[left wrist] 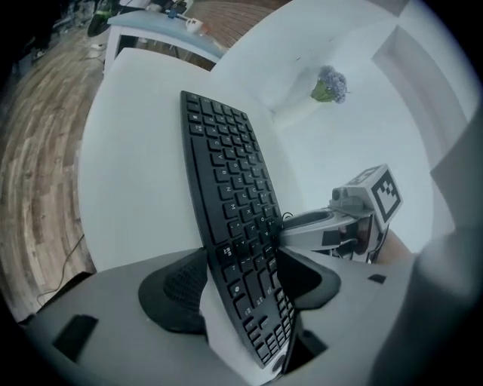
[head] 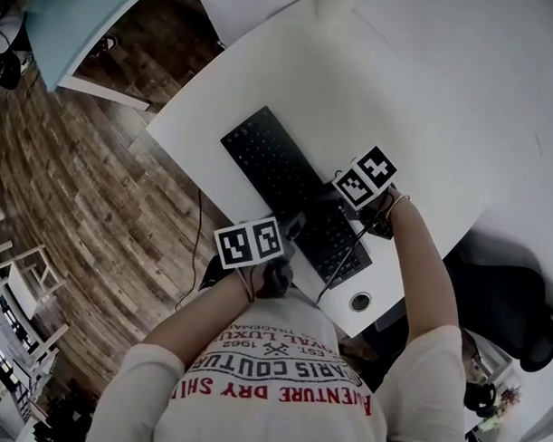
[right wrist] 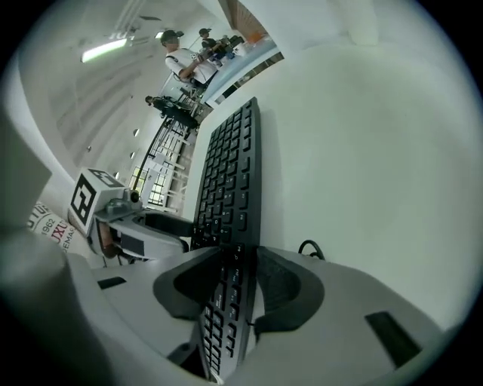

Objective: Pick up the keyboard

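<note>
1. The black keyboard (head: 278, 175) is lying slantwise on the white surface (head: 425, 103). One end is sitting near the person and the other end is pointing far and to the left.
2. The left hand-held gripper (left wrist: 241, 280) is pinching the near end of the keyboard from the left side. One pad is pressing on the keys and the other pad is pressing on the back.
3. The right hand-held gripper (right wrist: 230, 283) is pinching the same near end from the right side. The keyboard is sitting tight between its two pads.
4. The two hand-held grippers are facing each other across the keyboard, close together.
5. A thin black cable (head: 340, 265) is running from the right hand-held gripper toward the near edge of the surface, just beside a round hole (head: 360, 302).
6. A brown wooden floor (head: 105, 191) is showing to the left of the surface.
7. Some purple flowers (left wrist: 330, 84) are standing far away on the surface.
</note>
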A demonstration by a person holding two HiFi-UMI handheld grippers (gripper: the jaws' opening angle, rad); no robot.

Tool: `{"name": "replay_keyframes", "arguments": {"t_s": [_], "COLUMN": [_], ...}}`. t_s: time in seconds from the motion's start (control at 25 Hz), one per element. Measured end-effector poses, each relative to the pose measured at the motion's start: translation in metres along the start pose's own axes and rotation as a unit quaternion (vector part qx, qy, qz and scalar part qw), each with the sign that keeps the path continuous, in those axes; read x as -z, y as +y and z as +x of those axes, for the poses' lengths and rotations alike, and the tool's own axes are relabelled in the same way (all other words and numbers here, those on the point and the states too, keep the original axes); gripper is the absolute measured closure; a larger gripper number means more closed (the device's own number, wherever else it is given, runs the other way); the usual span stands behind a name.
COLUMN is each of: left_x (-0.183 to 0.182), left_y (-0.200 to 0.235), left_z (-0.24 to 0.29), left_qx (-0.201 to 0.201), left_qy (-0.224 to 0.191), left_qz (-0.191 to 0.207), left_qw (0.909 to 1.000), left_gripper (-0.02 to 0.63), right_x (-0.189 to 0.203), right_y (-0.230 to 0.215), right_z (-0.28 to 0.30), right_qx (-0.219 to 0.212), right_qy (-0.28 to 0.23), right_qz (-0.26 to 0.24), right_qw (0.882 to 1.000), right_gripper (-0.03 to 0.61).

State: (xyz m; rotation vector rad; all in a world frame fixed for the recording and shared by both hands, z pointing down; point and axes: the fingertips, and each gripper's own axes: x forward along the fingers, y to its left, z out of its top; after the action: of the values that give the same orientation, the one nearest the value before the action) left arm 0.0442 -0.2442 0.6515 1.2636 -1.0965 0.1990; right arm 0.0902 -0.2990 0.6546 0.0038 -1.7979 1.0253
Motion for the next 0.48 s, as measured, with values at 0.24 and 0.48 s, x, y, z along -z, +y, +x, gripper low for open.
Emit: {"name": "replay_keyframes", "arguments": {"t_s": [0.24, 0.48], "left_x": [-0.001, -0.006], "left_y": [0.008, 0.014], "left_z": [-0.006, -0.013], "left_qx": [0.045, 0.063], "left_qy": [-0.002, -0.018], "left_qz": [-0.006, 0.000], "left_qw": [0.9990, 0.9978], "left_gripper": [0.368, 0.368], "right_x": [0.028, 0.029], "right_y": [0.018, 0.020], "right_z": [-0.005, 0.004], "right_qx": [-0.070, -0.083], "right_qy": [0.047, 0.026], "right_qz": [-0.012, 0.039], "right_qw": [0.996, 0.995], "right_gripper": [0.454, 0.468]}}
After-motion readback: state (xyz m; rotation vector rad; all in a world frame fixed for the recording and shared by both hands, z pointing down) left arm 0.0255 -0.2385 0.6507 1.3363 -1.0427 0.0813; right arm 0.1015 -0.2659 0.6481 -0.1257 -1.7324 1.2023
